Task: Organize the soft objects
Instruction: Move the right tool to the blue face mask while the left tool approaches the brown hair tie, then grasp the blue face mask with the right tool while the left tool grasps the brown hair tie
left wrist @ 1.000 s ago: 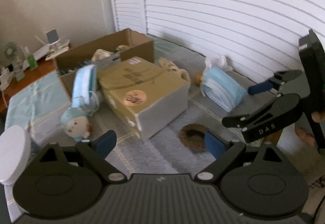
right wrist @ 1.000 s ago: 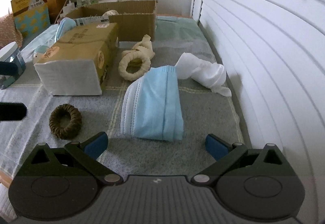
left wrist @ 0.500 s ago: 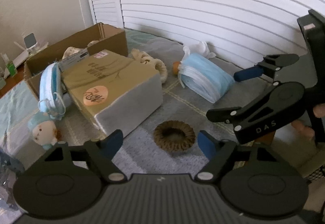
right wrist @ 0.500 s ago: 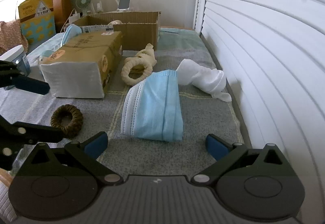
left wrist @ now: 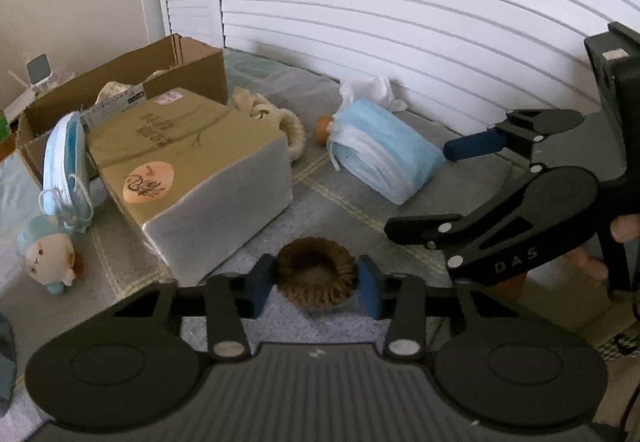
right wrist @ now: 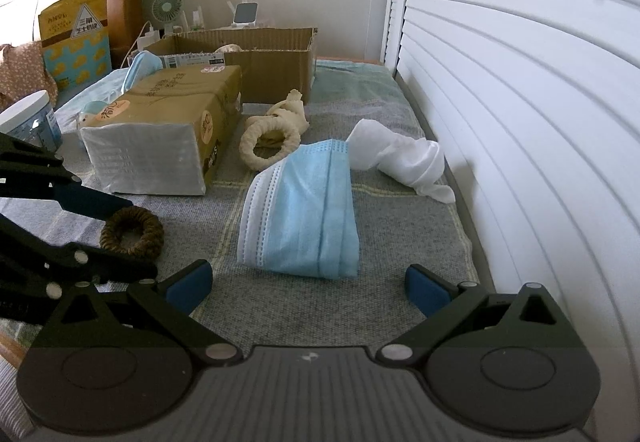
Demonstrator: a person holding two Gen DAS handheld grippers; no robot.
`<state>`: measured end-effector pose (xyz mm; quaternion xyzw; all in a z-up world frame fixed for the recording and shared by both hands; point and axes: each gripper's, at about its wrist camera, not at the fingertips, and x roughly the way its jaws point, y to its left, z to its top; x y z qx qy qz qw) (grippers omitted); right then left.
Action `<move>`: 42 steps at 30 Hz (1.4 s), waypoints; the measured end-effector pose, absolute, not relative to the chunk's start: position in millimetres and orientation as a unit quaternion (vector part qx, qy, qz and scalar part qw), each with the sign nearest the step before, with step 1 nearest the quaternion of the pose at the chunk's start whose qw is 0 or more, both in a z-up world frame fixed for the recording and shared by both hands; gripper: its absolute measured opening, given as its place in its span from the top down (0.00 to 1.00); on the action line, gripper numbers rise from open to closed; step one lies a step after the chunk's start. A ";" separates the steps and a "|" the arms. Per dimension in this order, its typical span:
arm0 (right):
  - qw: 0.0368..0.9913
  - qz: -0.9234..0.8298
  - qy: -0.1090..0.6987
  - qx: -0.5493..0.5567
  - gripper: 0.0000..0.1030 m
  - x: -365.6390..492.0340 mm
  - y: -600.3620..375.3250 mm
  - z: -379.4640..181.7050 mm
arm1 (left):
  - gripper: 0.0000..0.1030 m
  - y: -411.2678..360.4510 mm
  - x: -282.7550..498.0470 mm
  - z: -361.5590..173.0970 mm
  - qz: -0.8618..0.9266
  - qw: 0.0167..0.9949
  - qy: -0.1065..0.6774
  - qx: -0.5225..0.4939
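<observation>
The left hand-held gripper (left wrist: 316, 284) is down on the bed (right wrist: 400, 242), and its jaws have just been closing in around the brown hair tie (left wrist: 316, 276), the blue pads (left wrist: 262, 282) now snug against either side of that woven ring. From the right wrist view the same hair tie (right wrist: 132, 232) lies on the grey blanket with the left tool's black fingers on both sides of it. The right hand-held gripper (right wrist: 308, 284) hangs just short of the stack of blue face masks (right wrist: 300, 205), jaws spread wide, nothing between them. In the left view that right tool (left wrist: 532, 209) shows in profile on the right, with the fingers of a hand (left wrist: 616, 238) wrapped at its grip. Beyond the masks sits a cream rope ring (right wrist: 270, 143), and beside it toward the slatted white doors (right wrist: 520, 81) a crumpled white cloth (right wrist: 400, 157). A wrapped block of paper tissues (left wrist: 192, 169) lies just behind the hair tie, a second bundle of blue masks (left wrist: 66, 169) leaning at its far side and a little plush doll (left wrist: 48, 254) beside that. An open cardboard box (right wrist: 272, 61) stands further back, up against the tissue pack.
</observation>
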<state>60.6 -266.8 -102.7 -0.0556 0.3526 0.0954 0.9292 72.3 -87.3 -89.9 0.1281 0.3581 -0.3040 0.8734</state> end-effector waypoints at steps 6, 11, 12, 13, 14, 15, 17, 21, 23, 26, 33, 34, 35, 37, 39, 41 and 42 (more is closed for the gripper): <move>0.929 0.088 0.355 -0.054 0.00 60.8 -265.0 -102.0 | 0.61 -79.9 65.6 -88.9 -0.295 0.875 0.359 0.137; 0.927 0.083 0.363 -0.054 0.00 66.6 -260.1 -101.1 | 0.61 -58.8 61.9 -86.6 -0.271 0.882 0.366 0.120; 0.926 0.083 0.364 -0.055 0.00 68.8 -258.2 -100.9 | 0.61 -54.5 61.7 -86.6 -0.265 0.884 0.367 0.117; 0.926 0.084 0.365 -0.056 0.00 71.6 -256.5 -100.7 | 0.61 -49.9 61.6 -86.8 -0.257 0.886 0.369 0.114; 0.924 0.087 0.367 -0.057 0.00 75.0 -254.2 -100.6 | 0.61 -45.8 61.8 -87.3 -0.252 0.887 0.371 0.112; 0.923 0.091 0.369 -0.057 0.00 78.4 -252.2 -100.7 | 0.61 -42.2 62.0 -87.9 -0.248 0.888 0.372 0.109; 0.921 0.094 0.372 -0.059 0.00 85.2 -247.9 -100.6 | 0.61 -35.6 62.4 -89.6 -0.243 0.889 0.376 0.101; 0.917 0.092 0.382 -0.064 0.00 99.0 -241.2 -98.8 | 0.58 -31.3 63.8 -90.4 -0.240 0.891 0.375 0.091; 0.915 0.090 0.389 -0.068 0.00 103.7 -238.8 -97.3 | 0.57 -33.3 62.0 -91.0 -0.239 0.892 0.373 0.093; 0.912 0.085 0.394 -0.075 0.00 107.9 -235.5 -95.6 | 0.56 -33.8 62.9 -91.8 -0.239 0.892 0.371 0.094; 0.915 0.084 0.386 -0.084 0.02 106.6 -230.8 -88.4 | 0.56 -33.4 61.4 -91.9 -0.240 0.892 0.372 0.094; 0.915 0.081 0.386 -0.085 0.03 106.8 -230.9 -87.2 | 0.57 -33.0 62.1 -91.6 -0.242 0.891 0.374 0.092; 0.915 0.077 0.386 -0.087 0.05 106.8 -231.1 -86.2 | 0.57 -32.6 62.6 -91.3 -0.243 0.890 0.375 0.092; 0.914 0.072 0.390 -0.086 0.13 107.9 -231.8 -83.9 | 0.58 -32.2 63.3 -90.9 -0.243 0.889 0.376 0.093; 0.911 0.069 0.398 -0.079 0.19 109.0 -233.9 -82.6 | 0.59 -32.0 63.8 -89.9 -0.246 0.888 0.378 0.093; 0.910 0.061 0.401 -0.085 0.28 109.4 -234.1 -83.0 | 0.59 -31.7 64.5 -88.7 -0.247 0.887 0.379 0.093; 0.908 0.060 0.405 -0.089 0.33 109.6 -234.1 -83.5 | 0.60 -31.5 64.6 -87.6 -0.248 0.886 0.380 0.094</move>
